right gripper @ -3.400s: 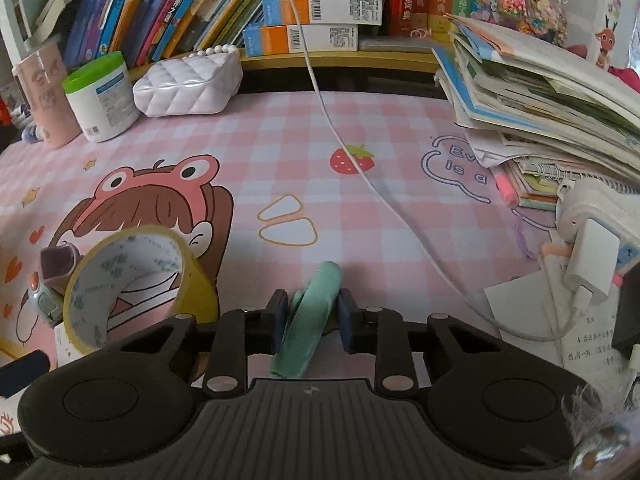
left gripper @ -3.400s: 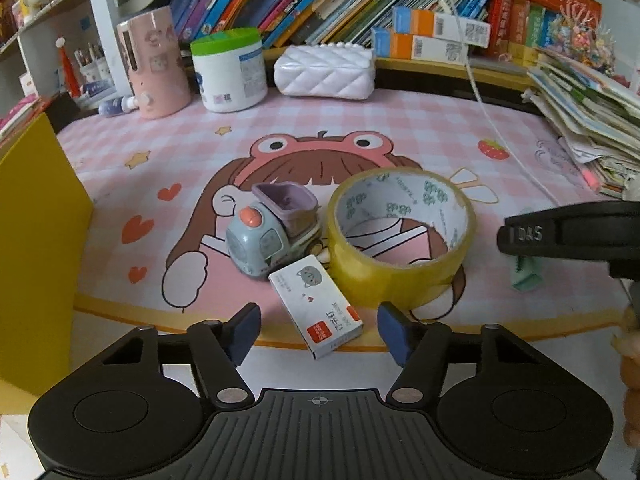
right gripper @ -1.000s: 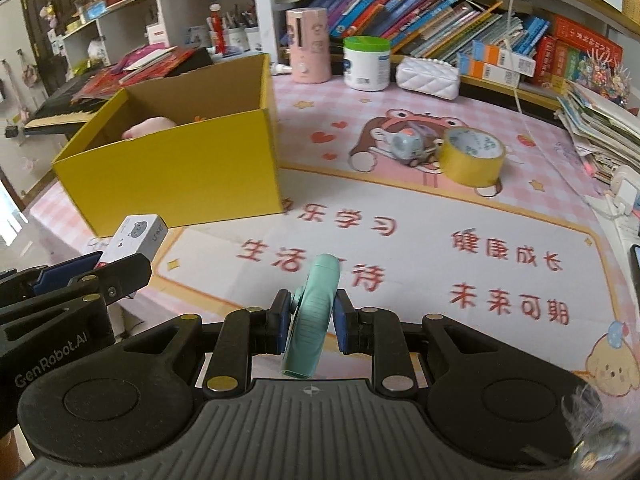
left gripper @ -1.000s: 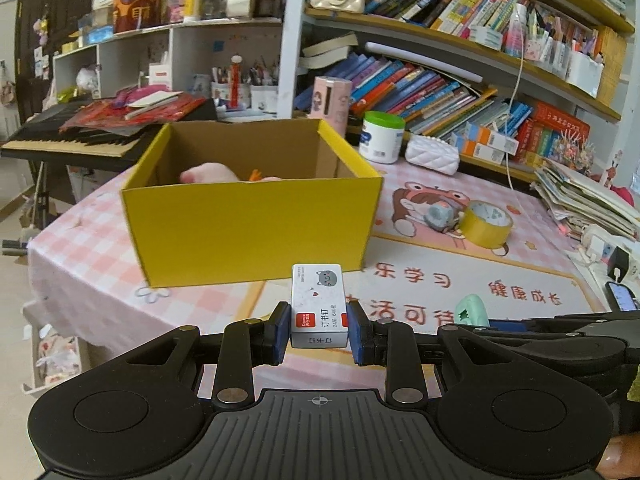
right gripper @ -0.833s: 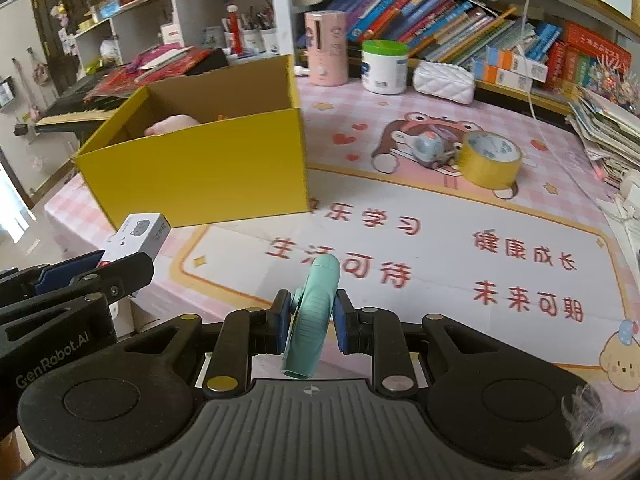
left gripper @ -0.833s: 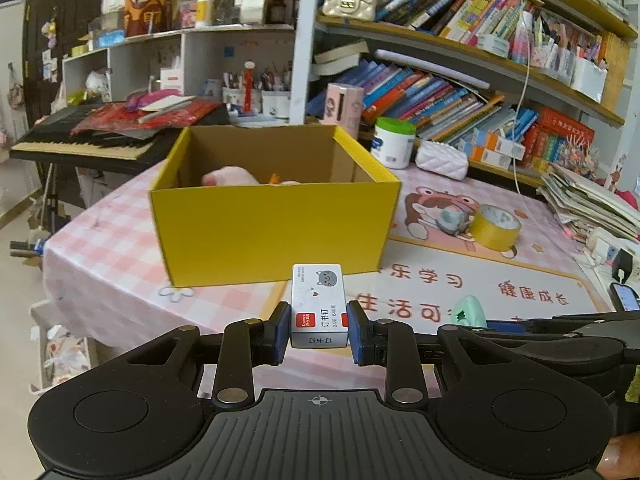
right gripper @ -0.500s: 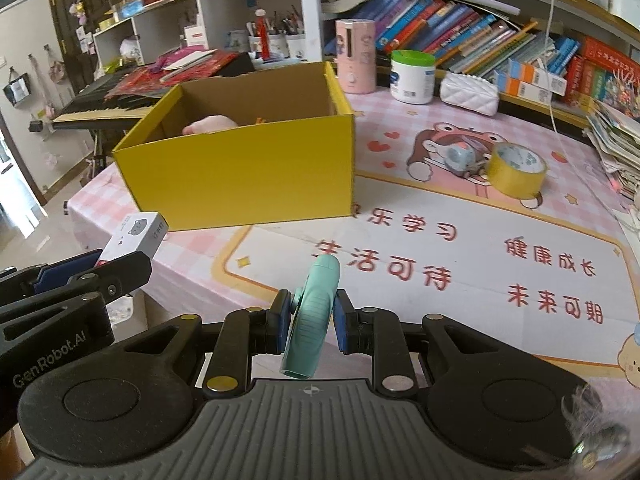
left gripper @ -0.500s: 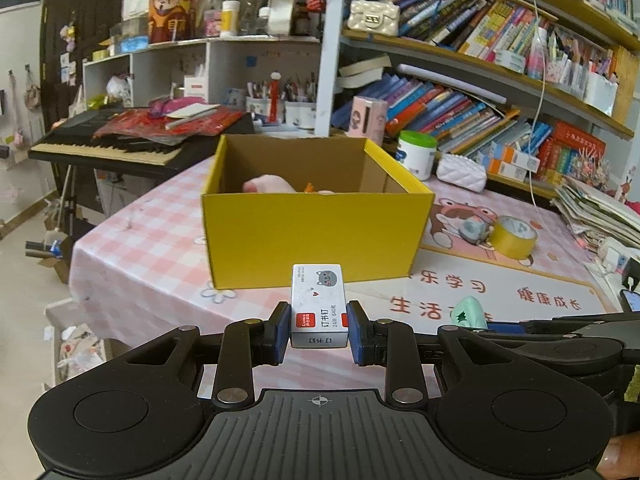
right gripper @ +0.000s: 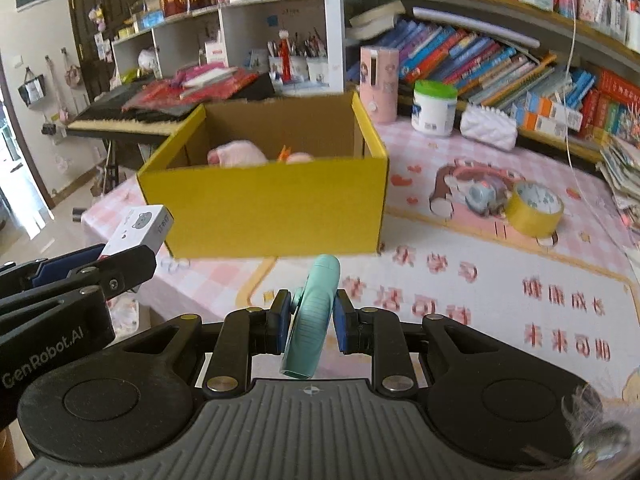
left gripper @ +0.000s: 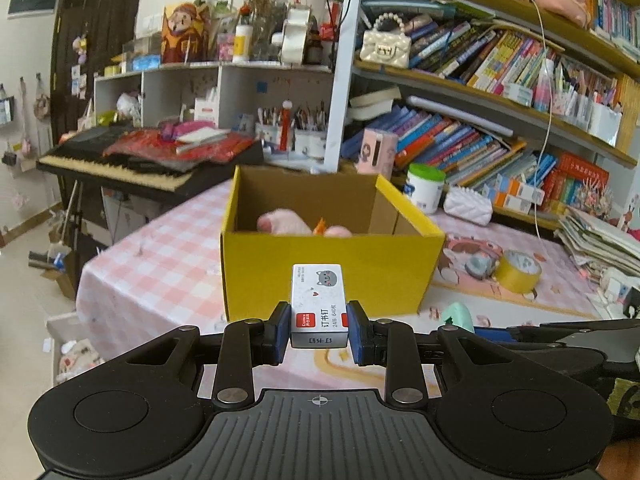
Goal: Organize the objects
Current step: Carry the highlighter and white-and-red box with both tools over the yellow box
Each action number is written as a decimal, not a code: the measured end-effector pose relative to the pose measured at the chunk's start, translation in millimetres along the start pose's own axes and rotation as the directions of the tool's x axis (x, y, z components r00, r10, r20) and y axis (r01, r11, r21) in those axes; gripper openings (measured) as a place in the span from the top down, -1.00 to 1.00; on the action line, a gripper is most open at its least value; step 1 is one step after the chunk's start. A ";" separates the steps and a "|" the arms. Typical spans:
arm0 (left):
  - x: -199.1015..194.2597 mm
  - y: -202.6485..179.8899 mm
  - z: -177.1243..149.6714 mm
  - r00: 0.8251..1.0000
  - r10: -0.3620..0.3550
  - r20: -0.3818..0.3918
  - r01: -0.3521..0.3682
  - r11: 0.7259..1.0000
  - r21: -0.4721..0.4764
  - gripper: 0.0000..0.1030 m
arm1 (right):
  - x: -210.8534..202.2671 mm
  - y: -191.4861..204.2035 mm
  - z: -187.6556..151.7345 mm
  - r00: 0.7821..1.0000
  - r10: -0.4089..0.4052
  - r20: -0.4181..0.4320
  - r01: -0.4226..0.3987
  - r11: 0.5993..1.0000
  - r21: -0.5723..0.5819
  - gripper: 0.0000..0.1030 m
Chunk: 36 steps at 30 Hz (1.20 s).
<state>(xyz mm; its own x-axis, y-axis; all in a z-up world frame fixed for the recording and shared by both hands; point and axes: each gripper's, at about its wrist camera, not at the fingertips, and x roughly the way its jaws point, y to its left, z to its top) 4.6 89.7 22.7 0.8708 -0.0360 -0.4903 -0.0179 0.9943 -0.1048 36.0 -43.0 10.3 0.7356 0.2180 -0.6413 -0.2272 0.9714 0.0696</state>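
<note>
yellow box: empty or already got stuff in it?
Not empty. The open-topped yellow box already holds pink soft items and something orange; lower contents are hidden.

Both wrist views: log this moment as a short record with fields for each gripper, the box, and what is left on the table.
left gripper: shut on a small white staple box
right gripper: shut on a flat mint-green plastic gadget
yellow cardboard box: open-topped, on the pink checked tablecloth, pink soft items inside
left on the table: yellow tape roll, small grey toy beside it
</note>
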 end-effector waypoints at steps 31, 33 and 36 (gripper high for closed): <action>132.1 -10.4 67.3 0.993 0.114 -0.006 -0.114 0.993 0.023 0.46 | 131.0 -27.6 125.5 0.995 0.066 0.069 -0.057 0.991 -0.118 0.59; 138.8 -11.9 65.9 0.992 0.122 -0.023 -0.122 0.992 0.031 0.46 | 139.8 -29.4 125.7 0.996 0.069 0.052 -0.062 0.989 -0.131 0.59; 147.0 -13.0 63.7 0.990 0.135 -0.046 -0.133 0.990 0.039 0.46 | 152.1 -31.3 125.1 0.997 0.075 0.023 -0.070 0.986 -0.150 0.59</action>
<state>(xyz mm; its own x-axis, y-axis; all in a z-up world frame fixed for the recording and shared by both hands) 164.2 77.9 7.1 0.8367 0.0940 -0.5395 -0.1148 0.9934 -0.0049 234.8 -28.5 6.2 0.7310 0.2921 -0.6168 -0.3716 0.9284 -0.0008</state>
